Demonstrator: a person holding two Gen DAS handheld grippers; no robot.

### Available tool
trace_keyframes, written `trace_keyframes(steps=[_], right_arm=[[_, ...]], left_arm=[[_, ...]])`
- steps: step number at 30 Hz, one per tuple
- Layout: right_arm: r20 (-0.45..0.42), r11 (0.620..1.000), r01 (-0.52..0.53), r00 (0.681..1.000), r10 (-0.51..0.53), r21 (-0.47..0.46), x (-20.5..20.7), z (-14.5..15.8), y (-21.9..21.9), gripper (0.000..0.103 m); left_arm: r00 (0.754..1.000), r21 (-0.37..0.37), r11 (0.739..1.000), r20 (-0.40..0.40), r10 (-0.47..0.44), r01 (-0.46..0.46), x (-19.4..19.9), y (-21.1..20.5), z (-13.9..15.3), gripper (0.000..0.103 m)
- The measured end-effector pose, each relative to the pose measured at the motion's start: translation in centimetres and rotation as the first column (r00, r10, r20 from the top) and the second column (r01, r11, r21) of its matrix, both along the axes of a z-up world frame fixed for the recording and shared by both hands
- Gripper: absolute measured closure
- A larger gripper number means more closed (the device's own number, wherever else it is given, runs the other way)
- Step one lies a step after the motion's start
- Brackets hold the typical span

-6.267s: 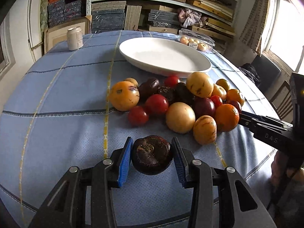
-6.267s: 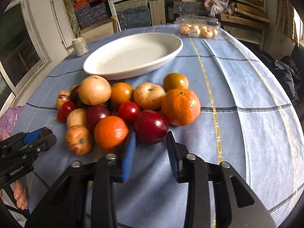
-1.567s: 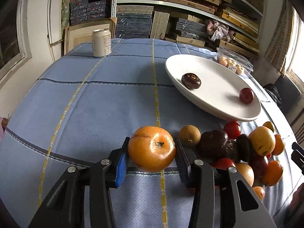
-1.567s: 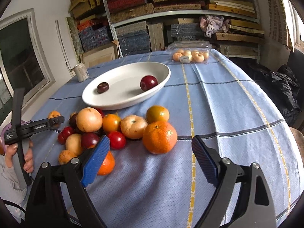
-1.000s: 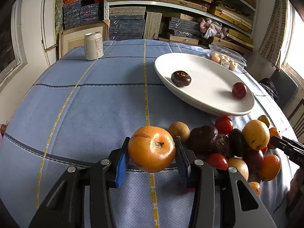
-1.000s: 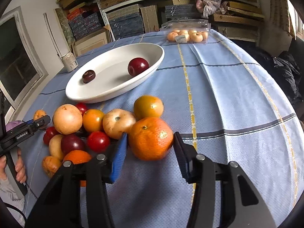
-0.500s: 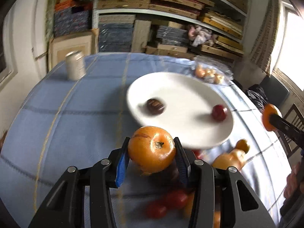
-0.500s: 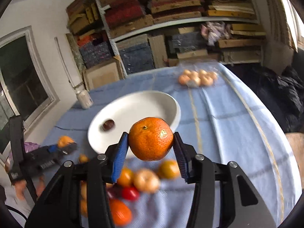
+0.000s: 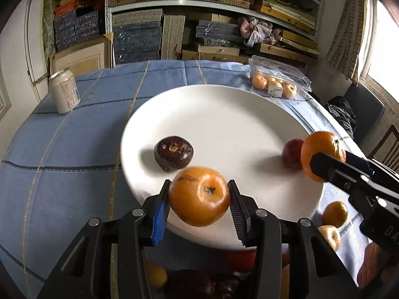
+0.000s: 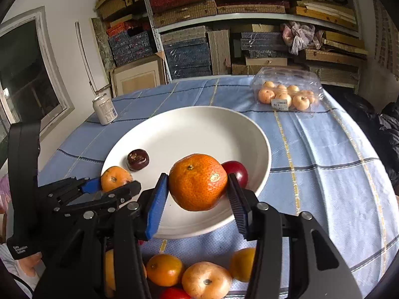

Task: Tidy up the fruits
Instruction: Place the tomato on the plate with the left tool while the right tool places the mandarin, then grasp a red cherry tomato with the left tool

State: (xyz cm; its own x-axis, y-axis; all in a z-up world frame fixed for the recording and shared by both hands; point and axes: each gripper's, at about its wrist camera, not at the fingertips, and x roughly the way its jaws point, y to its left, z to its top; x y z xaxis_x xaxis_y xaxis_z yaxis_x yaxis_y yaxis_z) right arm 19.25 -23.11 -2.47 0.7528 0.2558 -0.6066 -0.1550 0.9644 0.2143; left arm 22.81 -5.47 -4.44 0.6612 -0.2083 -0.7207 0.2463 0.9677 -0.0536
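Between left gripper (image 9: 199,208) jaws: orange persimmon (image 9: 199,195), pinched from both sides, held over near rim of white plate (image 9: 224,114). Just beyond jaws, on plate: dark brown fruit (image 9: 173,153). Right of jaws: red plum (image 9: 291,153) on plate, right gripper (image 9: 324,164) beside it. Far left on table (image 9: 62,174): can (image 9: 64,94).

Between right gripper (image 10: 197,190) jaws: mandarin (image 10: 198,182), pinched, over plate (image 10: 189,129). Plum (image 10: 237,172) just behind right jaw. Left of jaws: left gripper (image 10: 109,186) with persimmon (image 10: 114,177). Below jaws: loose fruit (image 10: 204,280) on table (image 10: 324,162).

fruit pile (image 9: 199,284): below the jaws, mostly hidden behind the gripper body
red fruit (image 10: 238,172): half-hidden behind the right jaw
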Motion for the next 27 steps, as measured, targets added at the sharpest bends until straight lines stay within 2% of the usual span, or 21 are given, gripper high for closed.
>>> trace_keyframes(steps=[1, 3, 4, 9, 11, 15, 17, 19, 21, 24, 27], right_arm=[[0.007, 1.0, 0.002, 1.0, -0.002, 0.002, 0.0, 0.0, 0.0, 0.055], [0.024, 1.0, 0.006, 1.0, -0.006, 0.004, -0.2, 0.3, -0.2, 0.047], [0.039, 1.0, 0.008, 0.999, -0.008, 0.011, -0.4, 0.5, -0.4, 0.046], [0.152, 0.998, 0.043, 0.987, -0.05, 0.049, -2.6, 2.6, -2.2, 0.046], [0.182, 0.995, 0.062, 0.981, -0.075, 0.076, -3.5, 3.1, -3.3, 0.042], [0.196, 0.983, 0.106, 0.971, -0.135, 0.152, -6.0, 3.3, -5.9, 0.04], [0.198, 0.978, 0.107, 0.97, -0.142, 0.177, -7.7, 3.0, -6.4, 0.038], [0.207, 0.982, 0.106, 0.969, -0.137, 0.156, -10.0, 2.5, -6.1, 0.035], [0.224, 0.984, 0.103, 0.965, -0.134, 0.144, -12.1, 1.9, -6.0, 0.026], [0.242, 0.985, 0.092, 0.962, -0.125, 0.143, -14.4, 1.5, -5.6, 0.021], [0.277, 0.986, 0.076, 0.954, -0.115, 0.148, -15.9, 1.7, -5.3, 0.011]], left_arm=[[1.0, -0.003, 1.0, 0.004, 0.001, -0.001, 0.0, 0.1, 0.1, 0.056], [1.0, -0.022, 1.0, 0.012, 0.007, -0.007, 0.0, 0.5, 0.5, 0.049], [1.0, -0.036, 0.999, 0.02, 0.012, -0.011, -0.1, 0.7, 0.8, 0.044], [0.997, -0.086, 0.995, 0.055, 0.05, -0.045, -1.3, 2.7, 2.7, 0.042], [0.995, -0.099, 0.993, 0.069, 0.072, -0.065, -2.3, 4.1, 3.5, 0.036], [0.987, -0.116, 0.985, 0.086, 0.139, -0.129, -5.5, 7.2, 4.1, 0.03], [0.985, -0.112, 0.982, 0.07, 0.157, -0.149, -7.5, 8.5, 3.5, 0.03], [0.984, -0.105, 0.981, 0.059, 0.169, -0.162, -9.1, 9.2, 2.9, 0.03], [0.984, -0.095, 0.982, 0.052, 0.171, -0.165, -10.8, 10.0, 2.2, 0.029], [0.988, -0.081, 0.986, 0.049, 0.148, -0.144, -12.8, 9.8, 1.5, 0.027], [0.991, -0.015, 0.994, 0.07, 0.112, -0.111, -14.0, 8.6, 1.0, 0.02]])
